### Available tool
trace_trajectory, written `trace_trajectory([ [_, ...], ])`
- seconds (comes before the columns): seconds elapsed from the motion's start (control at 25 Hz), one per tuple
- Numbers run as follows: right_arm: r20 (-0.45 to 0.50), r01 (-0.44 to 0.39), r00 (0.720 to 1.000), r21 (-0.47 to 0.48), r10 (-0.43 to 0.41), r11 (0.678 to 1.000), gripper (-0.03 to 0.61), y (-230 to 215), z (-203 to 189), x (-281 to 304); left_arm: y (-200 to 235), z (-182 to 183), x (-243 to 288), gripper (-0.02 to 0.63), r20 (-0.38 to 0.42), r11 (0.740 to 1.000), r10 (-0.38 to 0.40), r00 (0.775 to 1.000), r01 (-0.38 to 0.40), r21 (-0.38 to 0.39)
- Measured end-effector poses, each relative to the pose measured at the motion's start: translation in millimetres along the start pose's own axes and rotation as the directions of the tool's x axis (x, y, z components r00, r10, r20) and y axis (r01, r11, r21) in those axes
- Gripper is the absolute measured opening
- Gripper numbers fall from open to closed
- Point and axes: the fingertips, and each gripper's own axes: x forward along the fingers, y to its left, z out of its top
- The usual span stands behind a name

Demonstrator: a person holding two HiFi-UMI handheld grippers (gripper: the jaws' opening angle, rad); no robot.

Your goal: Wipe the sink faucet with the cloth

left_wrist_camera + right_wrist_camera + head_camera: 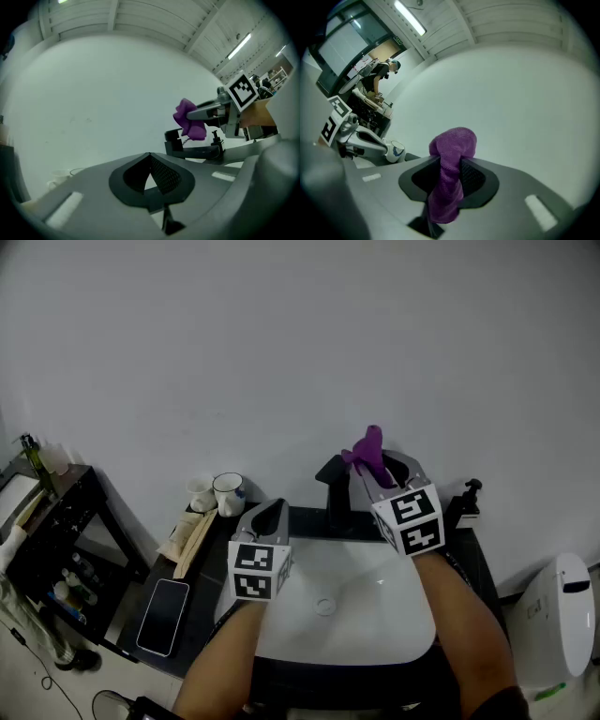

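The black faucet [334, 486] stands at the back of the white sink [384, 568]. My right gripper [380, 468] is shut on a purple cloth [368, 450], held up just right of the faucet's top and close to the wall. In the right gripper view the cloth [450, 178] bunches out between the jaws of that gripper [451, 159]. My left gripper [270, 512] hovers over the sink's left rim, shut with nothing in it. The left gripper view looks past its own jaws [150, 161] to the faucet [187, 149], the cloth [189, 119] and the right gripper [206, 111].
A phone [164, 615] lies on the dark counter left of the sink, with two cups [228, 491] and a folded cloth behind it. A soap pump [469, 502] stands at the back right. A black shelf [56, 540] is far left, a white bin [558, 624] far right.
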Motion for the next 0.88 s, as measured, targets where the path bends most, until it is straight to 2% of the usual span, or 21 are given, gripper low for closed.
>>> trace_trajectory([
  [0.12,-0.012,-0.039,0.999,-0.048,0.038,0.998,0.109,-1.5,8.6,19.1,-3.5,-6.9,6.5,0.017,-0.012,1.0,-0.007,1.0,0.007,0.0],
  [0.4,-0.042,-0.118,0.992,-0.069,0.115,0.991,0.109,3.7,17.7,51.8,-0.5,-14.4,7.0,0.017,-0.033,1.0,0.002,0.999,-0.002,-0.015],
  [0.6,-0.077,-0.163,0.984,-0.028,0.16,0.986,0.109,9.8,6.1,65.9,-3.4,-14.9,7.8,0.017,-0.031,0.999,-0.01,0.999,0.009,-0.031],
  [0.88,-0.149,-0.262,0.955,-0.011,0.258,0.965,0.103,31.8,-7.8,68.8,-8.0,-16.3,9.5,0.017,-0.039,1.0,-0.02,0.999,0.02,-0.014],
])
